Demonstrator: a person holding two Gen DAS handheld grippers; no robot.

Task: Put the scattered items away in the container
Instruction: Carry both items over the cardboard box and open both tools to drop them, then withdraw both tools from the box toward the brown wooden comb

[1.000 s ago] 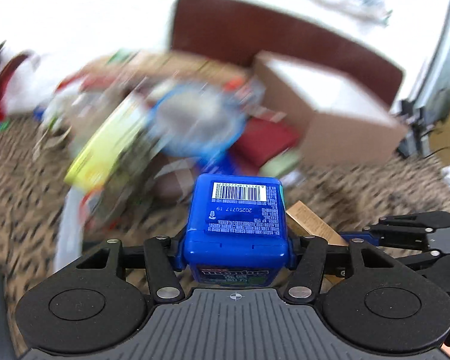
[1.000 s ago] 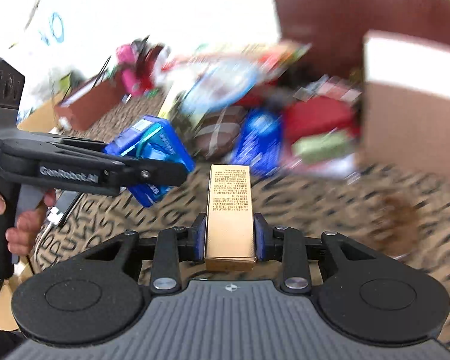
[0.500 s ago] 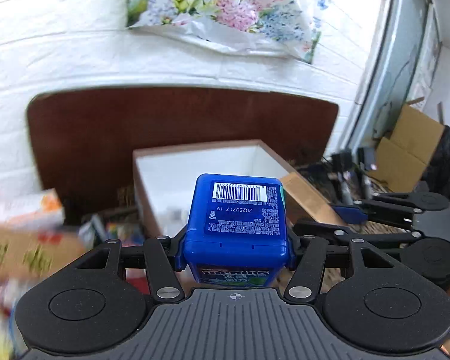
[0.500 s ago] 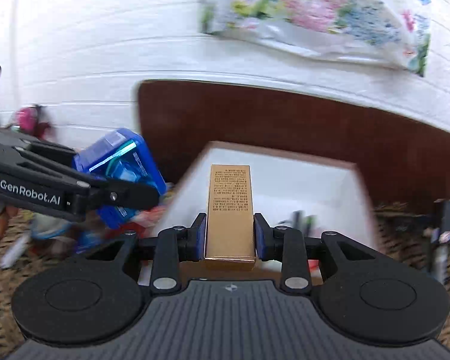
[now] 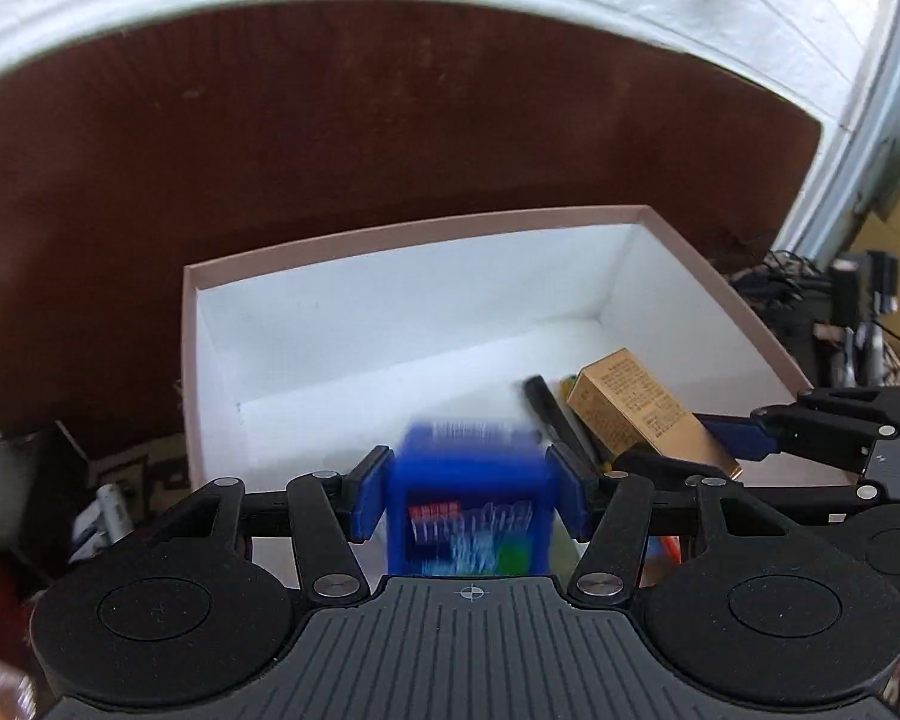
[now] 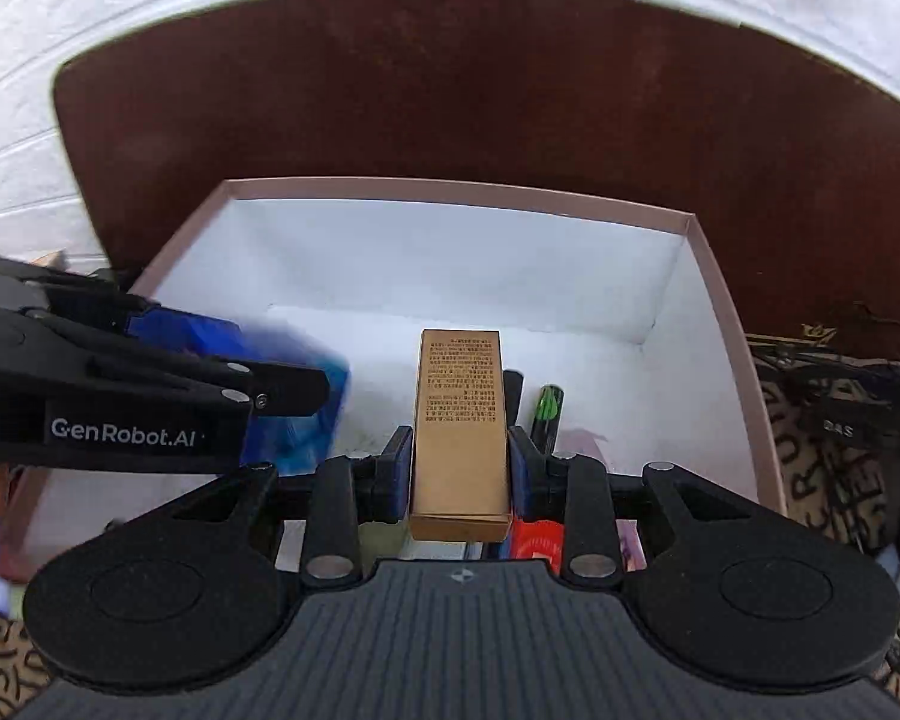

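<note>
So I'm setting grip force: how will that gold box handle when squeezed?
The gold box looks like thin card, so probably light and crushable. Its flat sides suit the right gripper; likely no rolling. Tall and narrow, it may tip if stood upright.
</note>
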